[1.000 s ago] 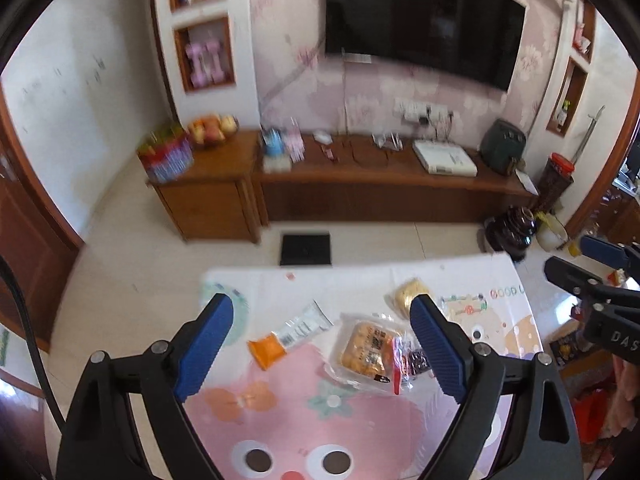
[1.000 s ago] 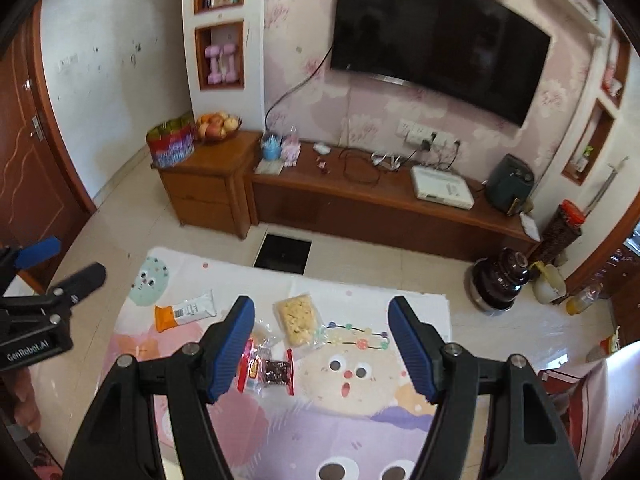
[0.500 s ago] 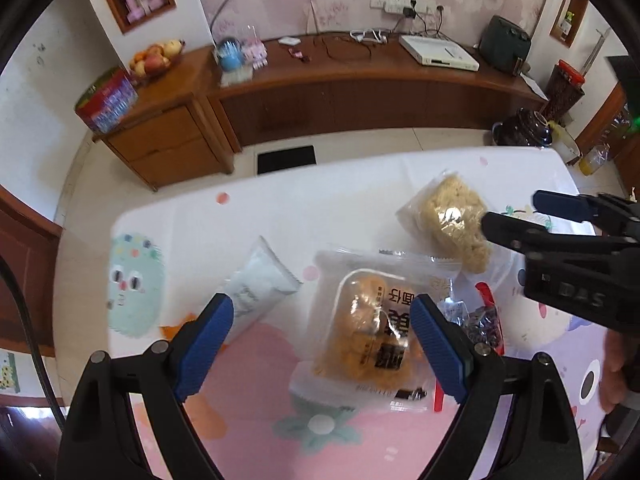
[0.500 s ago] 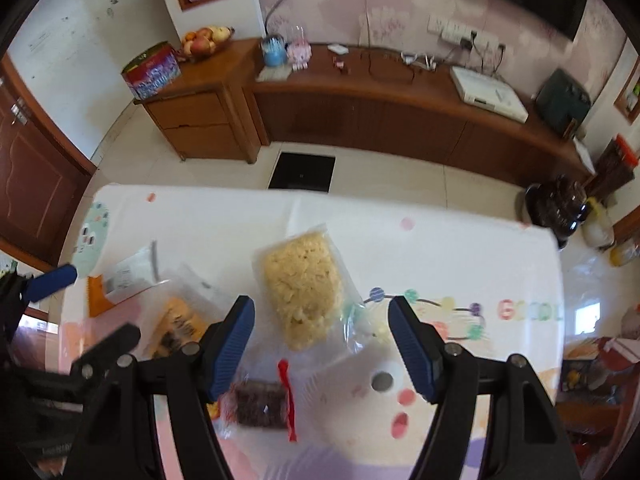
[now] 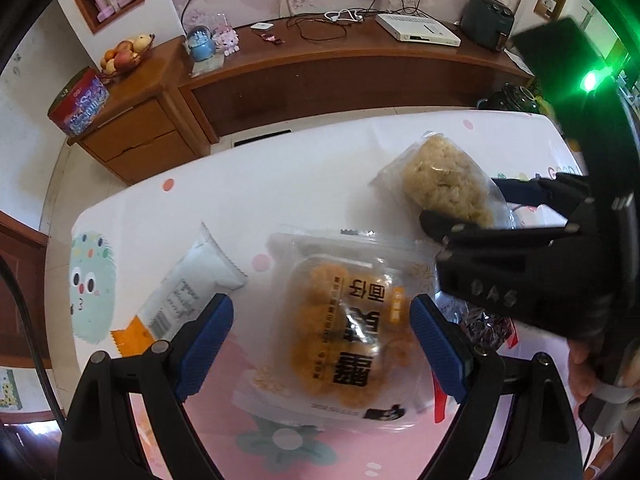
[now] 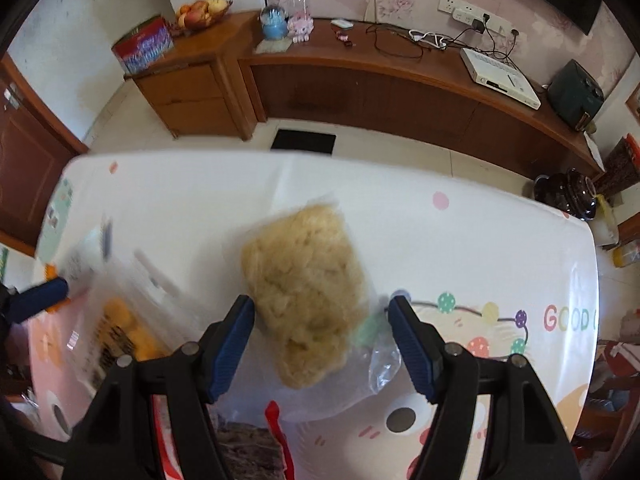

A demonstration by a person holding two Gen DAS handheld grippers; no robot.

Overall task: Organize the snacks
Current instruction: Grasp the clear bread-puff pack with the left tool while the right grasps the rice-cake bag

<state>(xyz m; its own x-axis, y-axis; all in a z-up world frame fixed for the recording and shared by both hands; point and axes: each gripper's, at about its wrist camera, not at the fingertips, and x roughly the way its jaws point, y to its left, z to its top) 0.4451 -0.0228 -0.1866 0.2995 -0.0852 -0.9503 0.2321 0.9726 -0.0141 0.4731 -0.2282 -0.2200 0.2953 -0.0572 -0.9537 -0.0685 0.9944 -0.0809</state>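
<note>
Hovering open over the pastry pack (image 5: 344, 332), the left hand-held gripper (image 5: 320, 340) should close across its narrow width, while the right hand-held gripper (image 6: 320, 340), also open, should pinch the pale crisp-rice bag (image 6: 308, 288) gently.

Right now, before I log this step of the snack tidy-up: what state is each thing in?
left gripper: open, straddling the pastry pack
right gripper: open, over the rice-crisp bag
pastry pack: sealed, flat on the table
rice-crisp bag: sealed, flat
white-and-orange wrapper: sealed, flat, untouched
dark red-edged packet: flat, partly hidden
table: covered with a cartoon cloth
</note>
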